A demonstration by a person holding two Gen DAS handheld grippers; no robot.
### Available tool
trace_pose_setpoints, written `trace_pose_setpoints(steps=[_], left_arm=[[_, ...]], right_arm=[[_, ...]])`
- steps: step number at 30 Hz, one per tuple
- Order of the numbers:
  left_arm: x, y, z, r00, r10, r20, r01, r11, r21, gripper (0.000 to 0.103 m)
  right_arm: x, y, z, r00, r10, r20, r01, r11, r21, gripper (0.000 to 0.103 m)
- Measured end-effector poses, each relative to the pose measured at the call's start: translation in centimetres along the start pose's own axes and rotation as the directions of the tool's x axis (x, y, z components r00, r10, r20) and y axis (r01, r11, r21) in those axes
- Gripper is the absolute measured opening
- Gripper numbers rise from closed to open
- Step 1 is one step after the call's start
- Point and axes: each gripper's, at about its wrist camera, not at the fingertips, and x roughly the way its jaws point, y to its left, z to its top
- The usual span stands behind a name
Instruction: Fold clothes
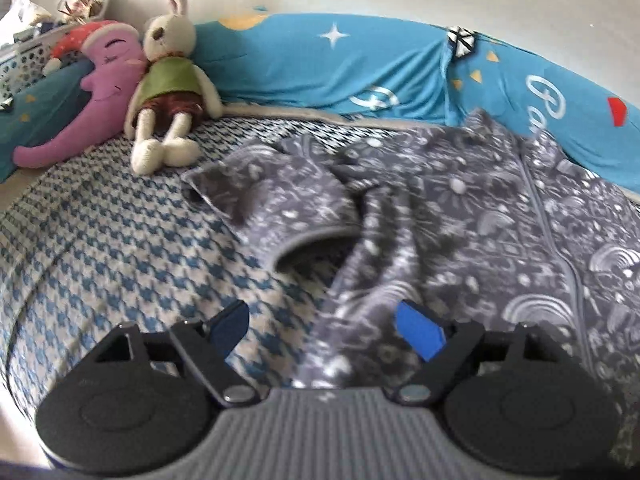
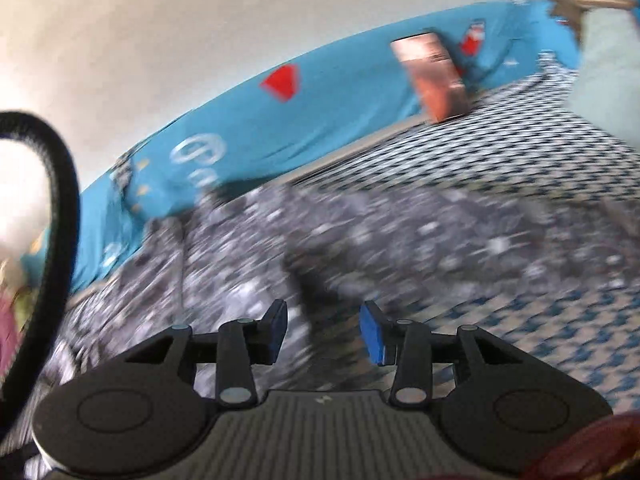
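A grey garment (image 1: 460,216) printed with white rainbows and stars lies spread and rumpled on the houndstooth bed cover (image 1: 120,240), a sleeve flopped over to its left. My left gripper (image 1: 324,332) hovers open over the garment's near left edge, nothing between its blue pads. In the right wrist view the same garment (image 2: 360,240) is blurred by motion. There my right gripper (image 2: 324,332) stands open just above the garment's near edge, where it meets the bed cover (image 2: 540,160).
A blue star-print bolster (image 1: 360,64) runs along the wall behind the garment. A plush rabbit (image 1: 168,80) and a purple moon cushion (image 1: 100,92) lie at the back left by a white basket (image 1: 24,60). An orange-brown book (image 2: 436,76) leans on the bolster (image 2: 280,120).
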Motion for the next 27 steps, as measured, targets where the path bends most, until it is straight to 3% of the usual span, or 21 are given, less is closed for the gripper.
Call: trace_pose_setpoints(steps=[6, 10, 13, 20, 27], left_arm=[[0.5, 0.9, 0.3, 0.997, 0.029, 0.077, -0.034, 0.998, 0.058, 0.084], [1.2, 0.2, 0.0, 0.988, 0.059, 0.146, -0.084, 0.982, 0.171, 0.084], [2.1, 0.3, 0.1, 0.989, 0.040, 0.142, -0.068, 0.978, 0.197, 0.084], [3.4, 0.1, 0.3, 0.983, 0.039, 0.181, -0.085, 0.965, 0.250, 0.084], [5.4, 0.1, 0.6, 0.983, 0.045, 0.178, -0.092, 0.959, 0.267, 0.082]], right_arm=[[1.1, 4.8, -4.0, 0.987, 0.111, -0.118, -0.121, 0.989, -0.084, 0.047], [1.5, 7.5, -6.8, 0.973, 0.139, -0.184, -0.167, 0.975, -0.146, 0.048], [2.0, 9.3, -8.4, 0.964, 0.148, -0.223, -0.194, 0.960, -0.201, 0.048], [3.7, 12.0, -11.0, 0.969, 0.077, -0.236, -0.150, 0.939, -0.310, 0.053], [4.8, 12.7, -11.5, 0.973, 0.050, -0.226, -0.124, 0.937, -0.327, 0.063]])
